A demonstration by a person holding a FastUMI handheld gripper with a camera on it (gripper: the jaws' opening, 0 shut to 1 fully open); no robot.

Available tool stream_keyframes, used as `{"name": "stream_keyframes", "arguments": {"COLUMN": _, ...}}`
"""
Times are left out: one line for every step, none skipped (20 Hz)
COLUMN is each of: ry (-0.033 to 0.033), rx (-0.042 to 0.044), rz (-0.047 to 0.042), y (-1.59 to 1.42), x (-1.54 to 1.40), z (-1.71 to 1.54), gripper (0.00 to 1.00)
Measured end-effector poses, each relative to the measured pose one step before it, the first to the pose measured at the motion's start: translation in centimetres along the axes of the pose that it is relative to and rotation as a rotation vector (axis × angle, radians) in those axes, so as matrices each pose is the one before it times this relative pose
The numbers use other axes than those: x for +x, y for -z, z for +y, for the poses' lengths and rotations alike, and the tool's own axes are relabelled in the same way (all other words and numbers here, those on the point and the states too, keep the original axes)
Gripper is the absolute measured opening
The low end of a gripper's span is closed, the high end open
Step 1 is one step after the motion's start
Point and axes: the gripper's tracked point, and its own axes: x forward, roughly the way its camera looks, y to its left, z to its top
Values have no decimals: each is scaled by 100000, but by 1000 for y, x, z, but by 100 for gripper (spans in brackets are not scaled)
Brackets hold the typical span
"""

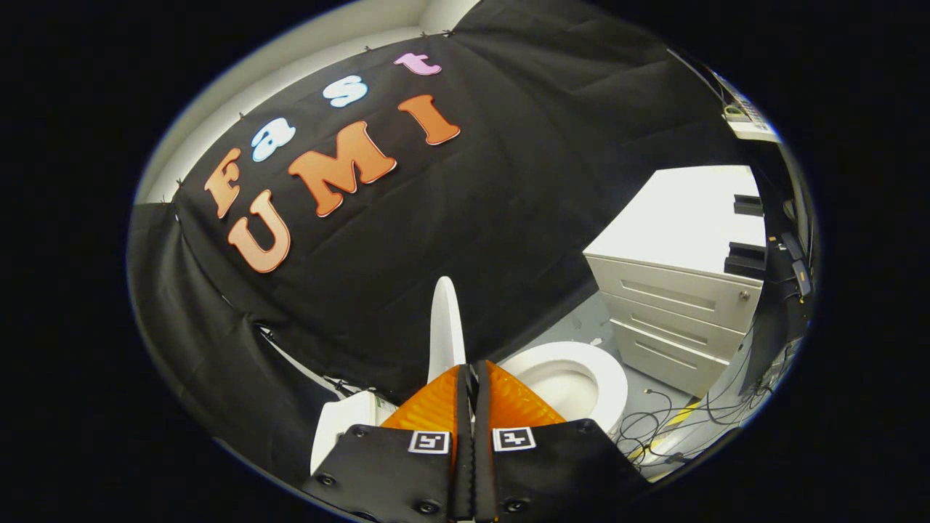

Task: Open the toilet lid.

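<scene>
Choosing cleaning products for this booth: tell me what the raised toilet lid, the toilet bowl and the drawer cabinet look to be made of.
Raised white toilet lid: probably smooth moulded plastic, thin, with a soft sheen; the hand-held gripper has its fingers closed on its edge.
White toilet bowl: likely glazed ceramic, with a thick, glossy rounded rim.
Pale three-drawer cabinet: apparently painted metal or laminate, with flat matt faces and recessed pulls.

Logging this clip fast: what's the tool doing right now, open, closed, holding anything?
Tool: closed, fingers pinched on the lower edge of the raised toilet lid, which stands upright above the open bowl.
</scene>
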Motion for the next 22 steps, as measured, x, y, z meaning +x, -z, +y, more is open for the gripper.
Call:
{"name": "stream_keyframes", "arguments": {"ry": -765, "rx": -818, "rz": -312, "y": 108, "x": -158, "z": 649, "gripper": 8}}
{"name": "stream_keyframes", "arguments": {"ry": -1042, "rx": -437, "rz": -63, "y": 52, "x": -192, "z": 751, "gripper": 8}}
{"name": "stream_keyframes", "arguments": {"ry": -1244, "rx": -385, "rz": -66, "y": 29, "x": -254, "z": 937, "gripper": 8}}
{"name": "stream_keyframes", "arguments": {"ry": -1389, "rx": -798, "rz": -95, "y": 101, "x": -267, "z": 1035, "gripper": 8}}
{"name": "stream_keyframes", "arguments": {"ry": -1279, "rx": -1356, "rz": -168, "y": -18, "x": -246, "z": 985, "gripper": 8}}
{"name": "stream_keyframes", "arguments": {"ry": -1171, "rx": -2042, "rz": -74, "y": 93, "x": -231, "z": 1066, "gripper": 8}}
{"name": "stream_keyframes", "arguments": {"ry": -1209, "rx": -2331, "rz": -135, "y": 130, "x": -329, "z": 1124, "gripper": 8}}
{"name": "stream_keyframes", "arguments": {"ry": -1168, "rx": -2184, "rz": -152, "y": 97, "x": -222, "z": 1089, "gripper": 8}}
{"name": "stream_keyframes", "arguments": {"ry": -1192, "rx": -2083, "rz": -275, "y": 214, "x": -265, "z": 1064, "gripper": 8}}
{"name": "stream_keyframes", "arguments": {"ry": -1204, "rx": -2159, "rz": -151, "y": 91, "x": -154, "z": 1095, "gripper": 8}}
{"name": "stream_keyframes", "arguments": {"ry": -1315, "rx": -2332, "rz": -242, "y": 144, "x": -45, "z": 1162, "gripper": 8}}
{"name": "stream_keyframes", "arguments": {"ry": -1021, "rx": -2189, "rz": -133, "y": 112, "x": -239, "z": 969, "gripper": 8}}
{"name": "stream_keyframes", "arguments": {"ry": -837, "rx": -1569, "rz": -361, "y": 109, "x": -127, "z": 929, "gripper": 8}}
{"name": "stream_keyframes", "arguments": {"ry": -487, "rx": -1140, "rz": -350, "y": 53, "x": -63, "z": 723, "gripper": 8}}
{"name": "stream_keyframes", "arguments": {"ry": -593, "rx": -966, "rz": -459, "y": 100, "x": -7, "z": 853, "gripper": 8}}
{"name": "stream_keyframes", "arguments": {"ry": -799, "rx": -1192, "rz": -582, "y": 215, "x": -105, "z": 895, "gripper": 8}}
{"name": "stream_keyframes", "arguments": {"ry": -1139, "rx": -1456, "rz": -180, "y": 152, "x": -91, "z": 1031, "gripper": 8}}
{"name": "stream_keyframes", "arguments": {"ry": -1335, "rx": -1448, "rz": -254, "y": 230, "x": -100, "z": 1091, "gripper": 8}}
{"name": "stream_keyframes", "arguments": {"ry": -999, "rx": -1482, "rz": -160, "y": 201, "x": -158, "z": 1156, "gripper": 8}}
{"name": "stream_keyframes", "arguments": {"ry": -1093, "rx": -1529, "rz": -143, "y": 220, "x": -105, "z": 980, "gripper": 8}}
{"name": "stream_keyframes", "arguments": {"ry": -867, "rx": -1667, "rz": -311, "y": 182, "x": -44, "z": 949, "gripper": 8}}
{"name": "stream_keyframes", "arguments": {"ry": -797, "rx": -1667, "rz": 6, "y": 239, "x": -122, "z": 906, "gripper": 8}}
